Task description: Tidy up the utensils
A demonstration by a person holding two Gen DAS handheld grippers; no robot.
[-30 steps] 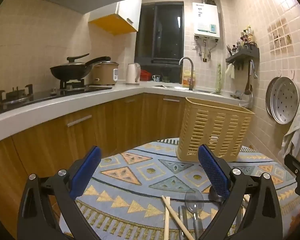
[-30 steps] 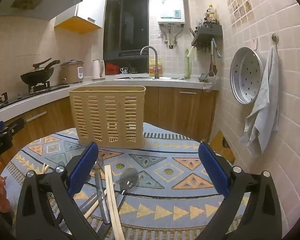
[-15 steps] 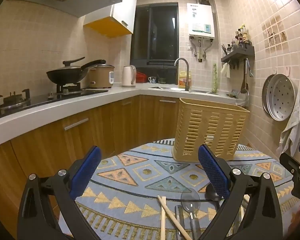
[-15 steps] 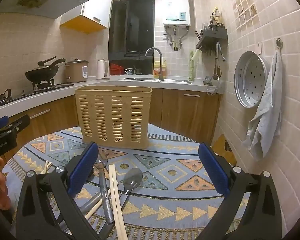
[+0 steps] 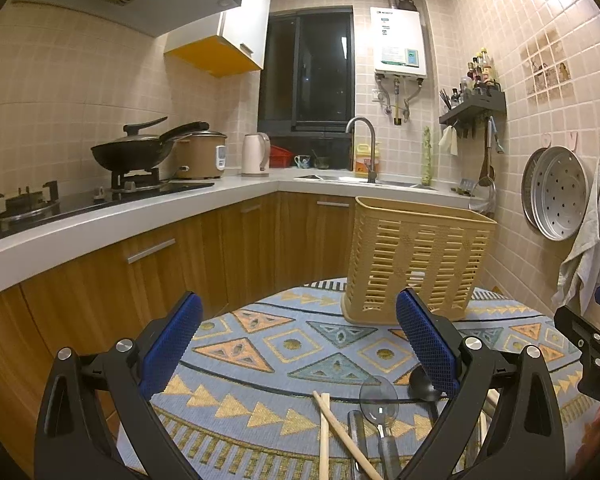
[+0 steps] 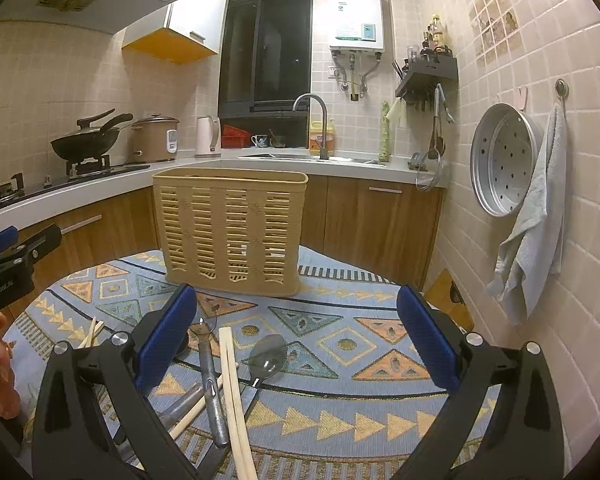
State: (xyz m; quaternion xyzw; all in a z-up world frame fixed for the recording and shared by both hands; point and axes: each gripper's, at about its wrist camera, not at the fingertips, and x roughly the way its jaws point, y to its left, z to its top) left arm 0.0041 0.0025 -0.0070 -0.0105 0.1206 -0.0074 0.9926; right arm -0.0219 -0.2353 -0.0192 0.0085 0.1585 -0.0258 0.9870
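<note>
Left wrist view: the left gripper (image 5: 298, 346) hangs above the patterned cloth (image 5: 292, 344) with its blue-padded fingers (image 5: 171, 344) spread wide and nothing between them. Below and between them, at the near edge of the cloth, lie a pair of pale chopsticks (image 5: 326, 420), crossed near their tips, then a clear plastic spoon (image 5: 378, 396) and a dark spoon (image 5: 420, 382) partly hidden behind the right-hand finger. The slatted beige utensil basket (image 5: 416, 264) stands upright at the far side of the cloth, well apart from the utensils. At the right edge, part of the other gripper's black frame is in view.

Right wrist view: the person's hand (image 6: 0, 372) shows at the far left under the left gripper's frame. The right gripper (image 6: 296, 340) is likewise fully open and empty above the cloth. Near its left-hand finger lie a metal-handled utensil (image 6: 212, 380), a second pair of chopsticks (image 6: 234, 392) running toward the camera, and a grey spoon (image 6: 268, 356), bunched together and overlapping. The basket (image 6: 230, 228) stands upright beyond them, not touching them. A counter (image 6: 112, 188) runs behind.
</note>
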